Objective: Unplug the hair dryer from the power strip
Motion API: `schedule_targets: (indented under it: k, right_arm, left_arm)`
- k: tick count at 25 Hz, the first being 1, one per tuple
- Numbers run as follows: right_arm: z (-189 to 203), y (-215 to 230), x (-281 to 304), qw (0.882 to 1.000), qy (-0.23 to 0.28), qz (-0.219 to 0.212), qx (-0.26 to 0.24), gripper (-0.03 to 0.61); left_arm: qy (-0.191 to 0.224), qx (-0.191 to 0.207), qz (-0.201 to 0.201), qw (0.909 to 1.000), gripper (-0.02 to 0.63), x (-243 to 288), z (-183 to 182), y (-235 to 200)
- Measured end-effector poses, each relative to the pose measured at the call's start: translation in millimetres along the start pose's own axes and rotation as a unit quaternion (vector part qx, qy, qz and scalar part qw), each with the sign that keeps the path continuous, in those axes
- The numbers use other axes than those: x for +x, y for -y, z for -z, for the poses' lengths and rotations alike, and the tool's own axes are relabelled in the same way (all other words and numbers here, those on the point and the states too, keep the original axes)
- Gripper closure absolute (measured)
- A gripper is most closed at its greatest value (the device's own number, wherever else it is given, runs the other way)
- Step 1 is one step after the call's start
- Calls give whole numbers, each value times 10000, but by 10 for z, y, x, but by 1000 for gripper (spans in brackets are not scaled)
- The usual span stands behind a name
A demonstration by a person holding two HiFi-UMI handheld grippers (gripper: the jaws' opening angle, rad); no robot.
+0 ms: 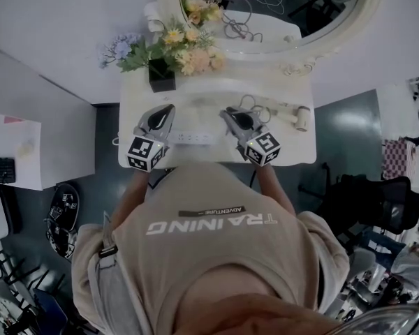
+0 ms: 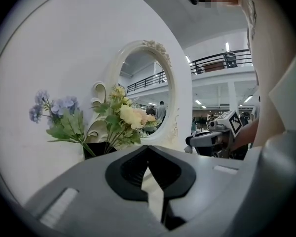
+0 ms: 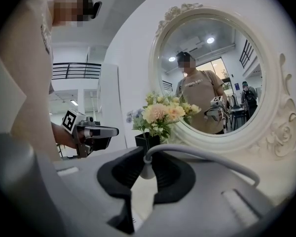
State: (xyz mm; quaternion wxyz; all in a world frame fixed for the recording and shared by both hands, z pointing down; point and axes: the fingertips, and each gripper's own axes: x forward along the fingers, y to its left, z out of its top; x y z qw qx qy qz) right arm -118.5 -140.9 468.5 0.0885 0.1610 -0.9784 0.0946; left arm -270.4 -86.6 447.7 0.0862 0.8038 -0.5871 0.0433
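Hair dryer (image 1: 298, 115), white with a beige end, lies on the white desk (image 1: 293, 149) close to its right edge, about midway between front and back. Its grey cable (image 3: 207, 154) makes loose loops on the desk to the left of the dryer and ends in a small white plug (image 3: 147, 169).

The right gripper (image 3: 147, 174) holds this plug. Its black jaws are partly closed and press on the plug from both sides, and the cable comes out from the top of the plug and bends away to the right. In the head view these jaws are beyond the right end of the long white power strip (image 1: 192, 137) and apart from it. The strip lies along the front edge of the desk, at the middle, between the two grippers.

The left gripper (image 2: 148, 149) is above the left part of the desk, near the left end of the strip. Its jaws are closed, the tips are together, and nothing is between them.

At the back left corner of the desk stands a black square vase (image 1: 162, 75) with yellow, peach and blue flowers. Behind it, at the back edge, is an oval mirror with an ornate white frame (image 1: 265, 40).
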Motion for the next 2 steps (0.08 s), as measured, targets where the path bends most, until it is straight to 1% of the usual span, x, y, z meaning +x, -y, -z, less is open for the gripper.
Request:
schedule_targets:
  k: [2]
  right_arm:
    - [21,-9,-16,10000,-24,-17,-10,522]
  left_arm:
    - [2,-38,-45,10000,612,-4,8,7]
